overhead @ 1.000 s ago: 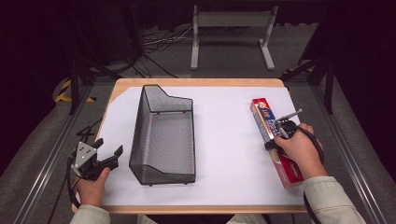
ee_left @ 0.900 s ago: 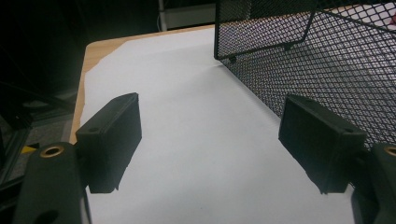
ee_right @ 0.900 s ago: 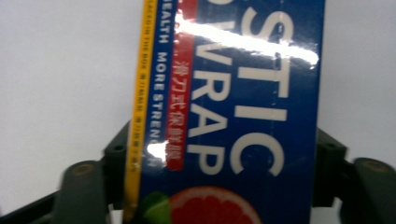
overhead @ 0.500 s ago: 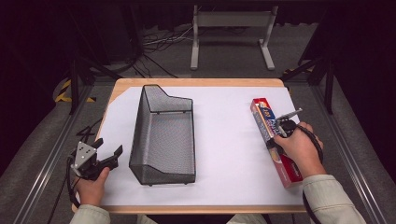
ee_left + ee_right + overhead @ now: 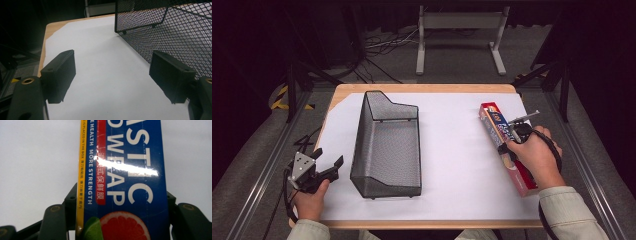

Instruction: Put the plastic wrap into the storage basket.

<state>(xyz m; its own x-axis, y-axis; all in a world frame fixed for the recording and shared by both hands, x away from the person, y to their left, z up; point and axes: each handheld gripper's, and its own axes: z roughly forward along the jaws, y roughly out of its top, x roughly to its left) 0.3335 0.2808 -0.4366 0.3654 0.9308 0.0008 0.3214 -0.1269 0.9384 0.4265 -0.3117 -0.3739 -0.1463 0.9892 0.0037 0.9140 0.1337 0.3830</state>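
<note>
— What does the high view give?

— A table [image 5: 462, 210] under a white sheet, a black mesh basket [image 5: 387, 145] left of the middle, and a long plastic wrap box [image 5: 499, 132] near the right edge. The right gripper [image 5: 507, 141] sits over the box's middle, with the hand behind it. The left gripper [image 5: 332, 167] waits at the table's near left corner, just beside the basket and apart from it.

— And the left gripper view?

— Its jaws stand wide apart with bare white sheet between them; the basket's mesh wall [image 5: 175, 32] rises close by the right-hand jaw (whether they touch I cannot tell).

— The right gripper view?

— The box [image 5: 130, 170] runs straight up between the jaws, blue face with white lettering and a grapefruit slice. The jaws have just been closing, and now both pads press its long sides: a firm grip across the width.
</note>
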